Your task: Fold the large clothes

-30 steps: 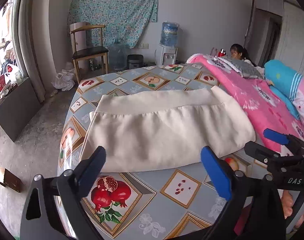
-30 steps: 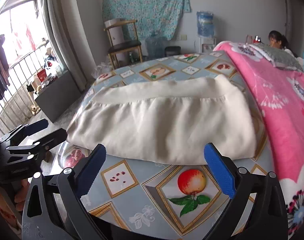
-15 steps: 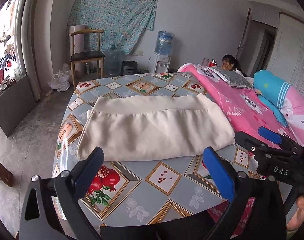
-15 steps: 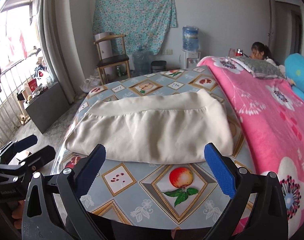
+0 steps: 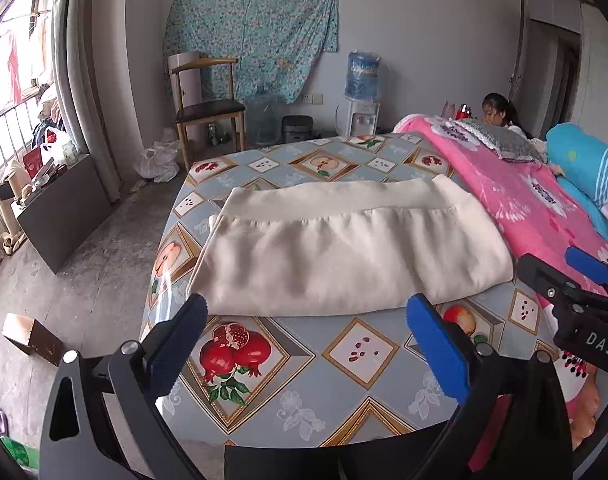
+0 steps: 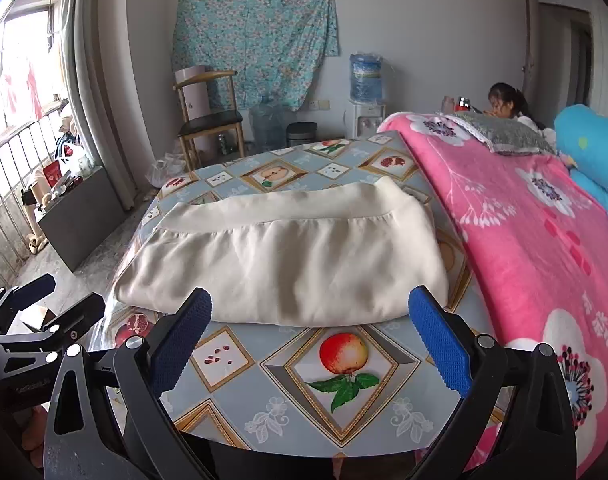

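Observation:
A cream garment (image 5: 351, 248) lies folded into a wide rectangle on the fruit-patterned tablecloth (image 5: 304, 364), its waistband along the far edge. The same cream garment (image 6: 288, 260) fills the middle of the right wrist view. My left gripper (image 5: 307, 340) hovers open over the near table edge, short of the cloth, with nothing between its blue pads. My right gripper (image 6: 309, 336) is open too, just in front of the garment's near fold. Each gripper shows at the side of the other's view: the right gripper (image 5: 575, 280) and the left gripper (image 6: 40, 304).
A pink flowered blanket (image 6: 535, 240) covers the bed at the right, with a blue pillow (image 5: 583, 168) and a person (image 6: 503, 106) beyond. A wooden chair (image 5: 208, 112), water dispenser (image 5: 361, 96) and dark board (image 5: 64, 212) stand on the floor at the back and left.
Both grippers pulled back from the garment and rose, then came a little closer again. The folded garment has stayed in place, and both grippers stayed open.

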Motion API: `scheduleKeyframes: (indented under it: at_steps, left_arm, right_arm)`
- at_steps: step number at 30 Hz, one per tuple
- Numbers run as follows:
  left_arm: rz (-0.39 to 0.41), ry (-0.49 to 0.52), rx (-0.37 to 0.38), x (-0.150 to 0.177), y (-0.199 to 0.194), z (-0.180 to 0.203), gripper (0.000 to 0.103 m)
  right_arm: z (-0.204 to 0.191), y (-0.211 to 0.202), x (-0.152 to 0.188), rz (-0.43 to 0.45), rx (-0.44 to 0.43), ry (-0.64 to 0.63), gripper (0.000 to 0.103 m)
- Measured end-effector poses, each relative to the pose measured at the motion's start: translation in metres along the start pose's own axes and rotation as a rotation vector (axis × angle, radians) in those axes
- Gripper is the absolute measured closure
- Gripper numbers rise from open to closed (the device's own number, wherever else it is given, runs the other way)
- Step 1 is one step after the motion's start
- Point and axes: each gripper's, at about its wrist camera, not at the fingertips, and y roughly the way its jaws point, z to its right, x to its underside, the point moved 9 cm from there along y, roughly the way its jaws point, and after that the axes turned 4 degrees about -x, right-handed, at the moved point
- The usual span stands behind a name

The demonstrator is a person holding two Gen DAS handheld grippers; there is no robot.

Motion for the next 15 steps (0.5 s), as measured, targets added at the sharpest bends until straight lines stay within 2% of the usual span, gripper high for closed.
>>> scheduleKeyframes:
  at_steps: [6,10,15]
  left_arm:
    - [-0.046,-0.068,-0.065,0.010,0.020,-0.009,0.005]
    - [-0.129,-0.105,-0.093,0.025,0.039,-0.012,0.005]
    - [-0.196,-0.159,-0.123,0.040,0.053,-0.016,0.005]
  right_arm:
    - [0.014,0.020,0.024,-0.091,0.081,-0.010,0.007]
    - [0.017,0.030,0.039,-0.124,0.141,-0.047,0.007]
    - [0.016,0.037,0.047,-0.161,0.080,-0.008,0.007]
